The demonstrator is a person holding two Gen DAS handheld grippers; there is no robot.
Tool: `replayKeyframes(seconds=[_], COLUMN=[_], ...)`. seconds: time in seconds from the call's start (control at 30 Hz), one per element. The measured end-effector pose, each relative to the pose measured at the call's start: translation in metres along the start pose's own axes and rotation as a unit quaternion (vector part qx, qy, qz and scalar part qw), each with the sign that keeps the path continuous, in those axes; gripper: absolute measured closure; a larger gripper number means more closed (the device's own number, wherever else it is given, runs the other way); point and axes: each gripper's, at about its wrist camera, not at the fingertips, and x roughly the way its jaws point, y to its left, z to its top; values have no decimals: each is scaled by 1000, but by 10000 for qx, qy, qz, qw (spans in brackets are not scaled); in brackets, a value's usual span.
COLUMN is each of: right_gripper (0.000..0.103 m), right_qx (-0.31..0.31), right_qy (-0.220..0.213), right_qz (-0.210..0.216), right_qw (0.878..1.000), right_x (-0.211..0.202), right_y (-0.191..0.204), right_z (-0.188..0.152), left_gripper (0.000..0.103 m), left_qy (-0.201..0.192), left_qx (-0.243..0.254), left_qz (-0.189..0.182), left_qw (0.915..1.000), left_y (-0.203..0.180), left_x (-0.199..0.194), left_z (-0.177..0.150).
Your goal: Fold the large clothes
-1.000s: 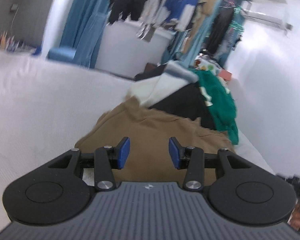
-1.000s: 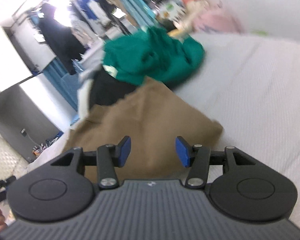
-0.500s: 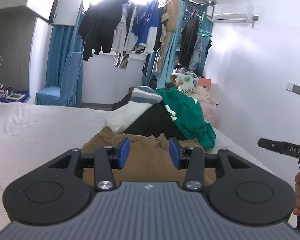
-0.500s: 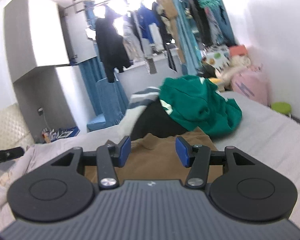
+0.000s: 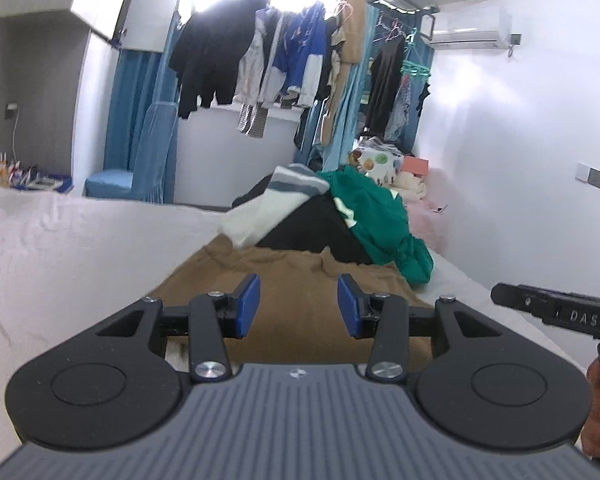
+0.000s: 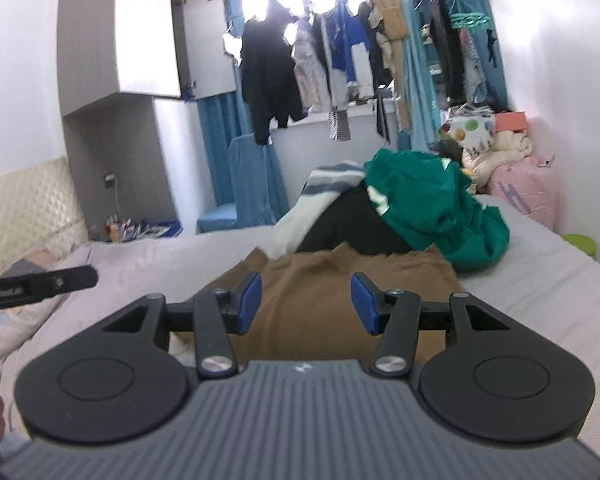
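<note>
Now both hands have lifted clear, left gripper (image 5: 298,306) and right gripper (image 6: 305,303) fingers open, empty; brown garment (image 5: 300,280) lies folded on the bed (image 5: 80,248).

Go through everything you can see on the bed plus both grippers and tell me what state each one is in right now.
Left gripper: open, nothing between its fingers.
Right gripper: open, nothing between its fingers.
Brown garment: lying flat on the bed, in a neat folded shape, not gripped.
Green garment: crumpled, unfolded, on the heap behind.
Black garment: unfolded, under the green one.
White and grey striped garment: bunched, draped over the heap.
</note>
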Motion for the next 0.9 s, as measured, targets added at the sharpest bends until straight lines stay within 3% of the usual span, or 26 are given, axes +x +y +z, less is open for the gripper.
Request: replayKeyframes(seconds=[0.2, 0.6, 0.73, 0.8, 0.87, 0.9], right_gripper=[50, 50, 50, 49, 37, 22], right_qx=[-3, 38, 55, 48, 75, 79], right_qy=[320, 522, 603, 591, 560, 528], right_qz=[42, -78, -88, -127, -117, -121], right_qw=[9995, 9986, 9981, 9982, 9983, 9985], right_x=[5, 6, 9, 9, 9, 9], right_y=[11, 13, 12, 11, 9, 8], right_z=[-24, -44, -47, -47, -44, -43], left_gripper=[54, 52, 34, 18, 8, 5], left_qy=[109, 234, 221, 215, 183, 167], left_qx=[-48, 104, 54, 20, -23, -29], left_qz=[145, 242, 195, 174, 162, 156], left_qw=[9998, 9994, 9996, 9996, 9997, 9997], left_y=[9, 3, 4, 4, 5, 5], left_x=[4, 15, 15, 15, 15, 15], left_z=[-18, -28, -27, -26, -24, -23])
